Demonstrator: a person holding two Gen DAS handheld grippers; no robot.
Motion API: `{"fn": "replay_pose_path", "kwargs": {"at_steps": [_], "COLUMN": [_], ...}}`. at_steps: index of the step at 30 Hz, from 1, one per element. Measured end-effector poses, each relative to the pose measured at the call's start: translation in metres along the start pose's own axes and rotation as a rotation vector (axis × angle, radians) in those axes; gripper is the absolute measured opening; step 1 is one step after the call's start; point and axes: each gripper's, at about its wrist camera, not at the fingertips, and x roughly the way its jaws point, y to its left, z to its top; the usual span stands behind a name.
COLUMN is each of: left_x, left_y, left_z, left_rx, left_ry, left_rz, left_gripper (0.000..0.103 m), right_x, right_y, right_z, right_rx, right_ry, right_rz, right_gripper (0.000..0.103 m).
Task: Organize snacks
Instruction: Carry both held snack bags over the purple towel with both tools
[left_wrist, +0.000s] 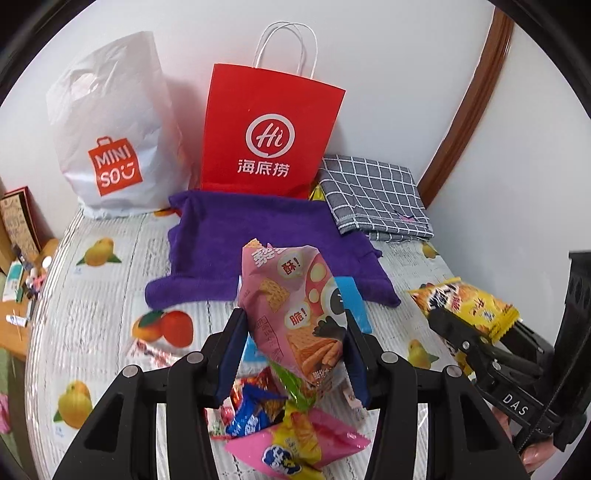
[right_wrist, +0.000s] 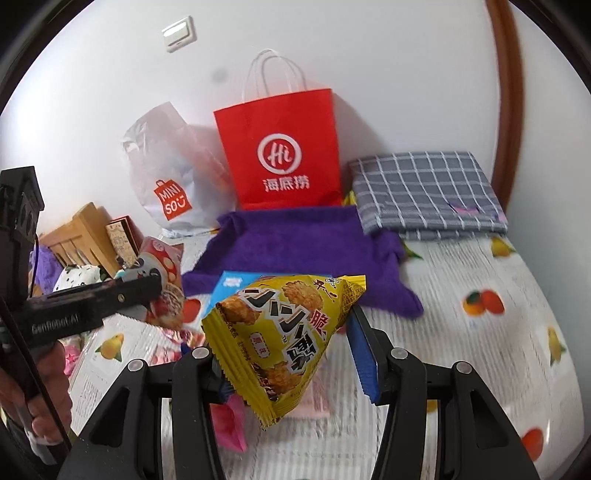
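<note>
Two claws pinch crinkly pillow-shaped snack packets (left_wrist: 295, 314) (right_wrist: 280, 339).

Bare purple towel (left_wrist: 258, 236) lies open ahead; the red paper bag (left_wrist: 269, 129) and folded checked cloth (left_wrist: 373, 192) block behind.

White bag (left_wrist: 110, 125): "MINISO". Red bag (left_wrist: 269, 129): "Hi", "海底捞". Pink snack (left_wrist: 295, 314): "酥!", "脆!". Yellow snack (right_wrist: 280, 339): "脆". Left gripper (right_wrist: 59, 321): "GenRobot.AI". Right gripper (left_wrist: 515, 404): "DAS".
</note>
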Motion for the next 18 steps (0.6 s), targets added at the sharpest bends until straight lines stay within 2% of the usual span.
{"fn": "replay_pose_path", "kwargs": {"at_steps": [8,18], "left_x": [0.012,0.03], "left_y": [-0.001,0.009], "left_z": [0.03,0.072], "left_rx": [0.027,0.044], "left_ry": [-0.009,-0.029], "left_rz": [0.025,0.069], "left_gripper": [0.047,0.047], "right_x": [0.016,0.053], "right_y": [0.017,0.018], "right_z": [0.044,0.104], "right_rx": [-0.054,-0.062], "right_ry": [-0.02,0.008], "right_rz": [0.009,0.072], "right_gripper": [0.051,0.052]}}
